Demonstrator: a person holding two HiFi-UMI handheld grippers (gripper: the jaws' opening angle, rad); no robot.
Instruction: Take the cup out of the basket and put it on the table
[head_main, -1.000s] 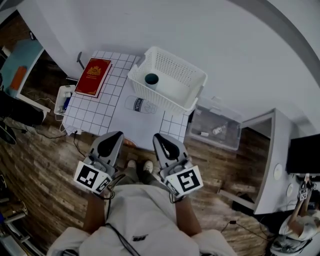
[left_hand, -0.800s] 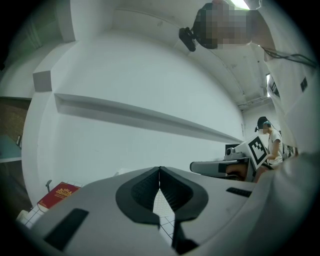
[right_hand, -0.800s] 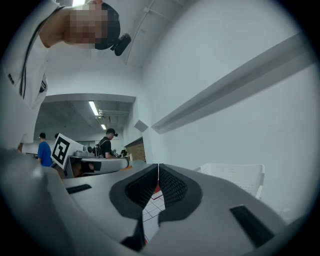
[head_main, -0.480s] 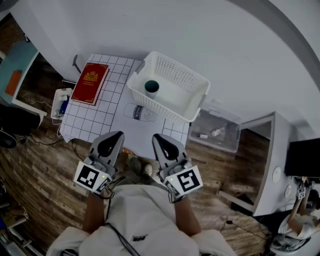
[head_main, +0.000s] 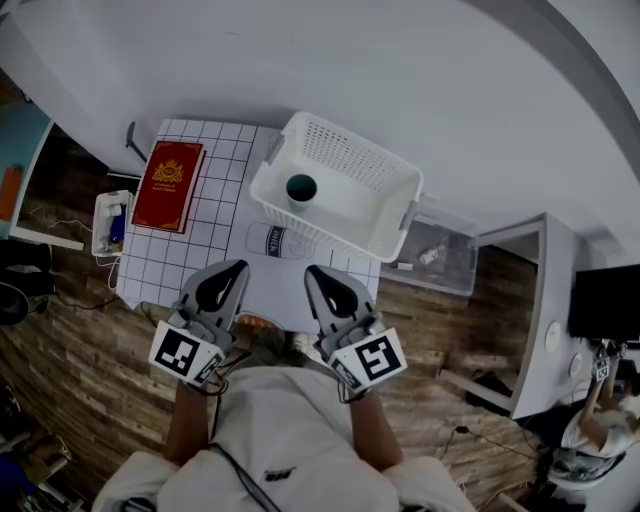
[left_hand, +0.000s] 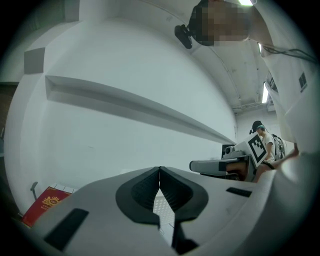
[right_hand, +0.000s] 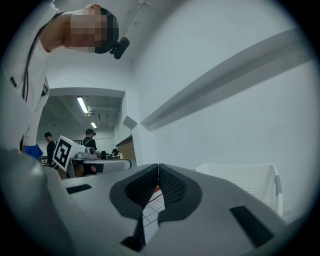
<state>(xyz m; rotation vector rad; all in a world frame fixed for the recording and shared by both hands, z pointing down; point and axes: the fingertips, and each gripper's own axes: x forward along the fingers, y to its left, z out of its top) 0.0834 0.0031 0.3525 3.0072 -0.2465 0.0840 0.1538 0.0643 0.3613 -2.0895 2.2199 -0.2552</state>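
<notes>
While the dark-rimmed cup (head_main: 301, 187) stands inside the white basket (head_main: 345, 152) on the tiled table (head_main: 190, 245), the left gripper (head_main: 231, 270) and right gripper (head_main: 318, 274) hang short of its near edge, both with jaws pressed together and empty, apparently not yet opened for the reach.

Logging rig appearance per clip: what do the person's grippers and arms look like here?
The left gripper and right gripper are smooth grey shells, their jaws lined with black ribbed pads. Each carries a white cube with black square markers. The person wears a light short-sleeved shirt; a thin dark cable runs down it.
</notes>
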